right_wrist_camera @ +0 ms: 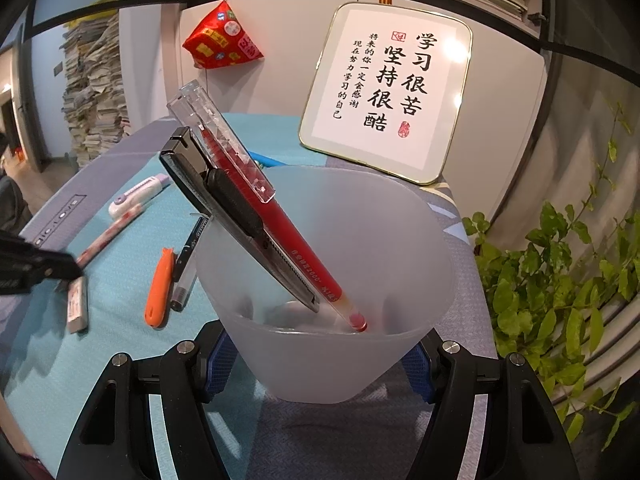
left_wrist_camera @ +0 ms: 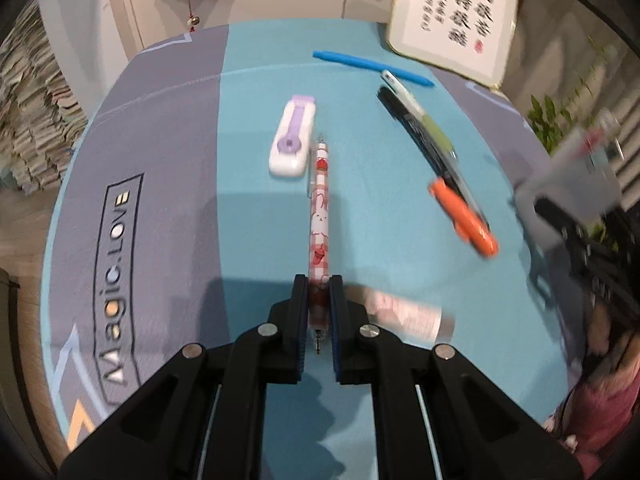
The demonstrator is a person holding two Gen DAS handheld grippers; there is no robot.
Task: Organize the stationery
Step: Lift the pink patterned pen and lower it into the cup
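The pink bunny pen point(left_wrist_camera: 320, 216) is pinched near its tip by the left gripper point(left_wrist_camera: 319, 300), whose jaws are squeezed tight on it. The pen lies just above the blue mat point(left_wrist_camera: 180, 184), beside a white and purple tape roller point(left_wrist_camera: 292, 136). The right gripper point(right_wrist_camera: 316, 364) hugs a frosted cup point(right_wrist_camera: 320, 360) from both sides. A red pen point(right_wrist_camera: 280, 216) and a black cutter point(right_wrist_camera: 224, 200) already lean inside. This looks like the carrying step. Next the pen should go over to the cup and drop in. An orange marker point(right_wrist_camera: 160, 288) and a blue pen point(left_wrist_camera: 372, 65) wait on the mat.
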